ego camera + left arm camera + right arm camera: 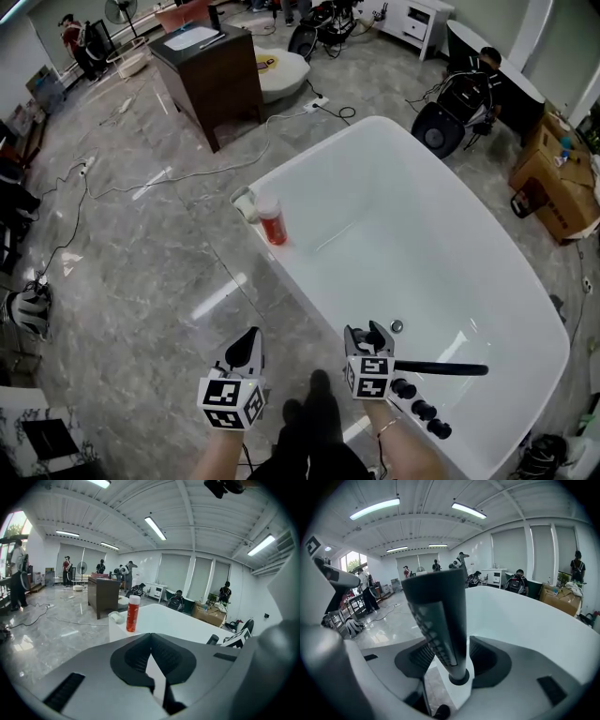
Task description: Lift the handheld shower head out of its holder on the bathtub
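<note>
The black handheld shower head (436,606) stands upright with its foot in a round holder (459,677) on the white bathtub's rim (309,155). My right gripper (372,330) (452,656) is shut on the handle low down, one pad on each side. In the head view it sits at the tub's near end. My left gripper (249,339) (151,641) hovers over the floor to the left of the tub, shut with nothing in it.
A black bar spout (441,368) reaches over the tub beside three black knobs (422,410). A red bottle (272,223) (133,613) and a small white dish (246,202) sit on the far left rim. A dark cabinet (208,75), boxes (558,178) and floor cables lie beyond.
</note>
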Demonstrator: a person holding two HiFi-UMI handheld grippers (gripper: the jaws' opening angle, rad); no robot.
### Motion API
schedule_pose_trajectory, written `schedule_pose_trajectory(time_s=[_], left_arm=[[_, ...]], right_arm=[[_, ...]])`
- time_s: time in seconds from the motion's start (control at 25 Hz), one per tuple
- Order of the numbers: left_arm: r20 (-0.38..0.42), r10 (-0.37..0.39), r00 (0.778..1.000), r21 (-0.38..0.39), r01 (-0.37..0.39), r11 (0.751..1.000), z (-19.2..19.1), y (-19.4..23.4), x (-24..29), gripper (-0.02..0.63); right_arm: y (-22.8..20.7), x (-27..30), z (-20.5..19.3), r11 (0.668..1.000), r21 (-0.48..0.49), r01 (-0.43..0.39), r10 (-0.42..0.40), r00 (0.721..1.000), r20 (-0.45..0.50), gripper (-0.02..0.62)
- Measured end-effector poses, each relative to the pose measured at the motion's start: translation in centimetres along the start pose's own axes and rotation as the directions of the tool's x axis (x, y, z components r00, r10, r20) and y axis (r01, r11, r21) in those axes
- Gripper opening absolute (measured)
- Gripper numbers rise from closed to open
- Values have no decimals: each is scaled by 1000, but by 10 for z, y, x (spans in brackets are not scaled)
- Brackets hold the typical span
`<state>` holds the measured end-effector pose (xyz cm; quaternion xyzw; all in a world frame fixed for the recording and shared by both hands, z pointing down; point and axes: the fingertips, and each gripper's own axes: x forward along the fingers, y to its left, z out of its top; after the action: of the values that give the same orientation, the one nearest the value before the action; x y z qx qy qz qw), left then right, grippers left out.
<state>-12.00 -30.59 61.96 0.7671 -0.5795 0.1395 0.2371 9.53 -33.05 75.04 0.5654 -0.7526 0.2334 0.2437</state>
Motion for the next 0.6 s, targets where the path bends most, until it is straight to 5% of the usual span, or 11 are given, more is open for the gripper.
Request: schedule_pose_trajectory(time_s=[0.6], left_arm=[[-7, 32, 999, -18, -32, 999, -10, 14, -5, 17]], right_arm=[[-1, 19, -19, 998, -35, 45, -47, 998, -48, 141]])
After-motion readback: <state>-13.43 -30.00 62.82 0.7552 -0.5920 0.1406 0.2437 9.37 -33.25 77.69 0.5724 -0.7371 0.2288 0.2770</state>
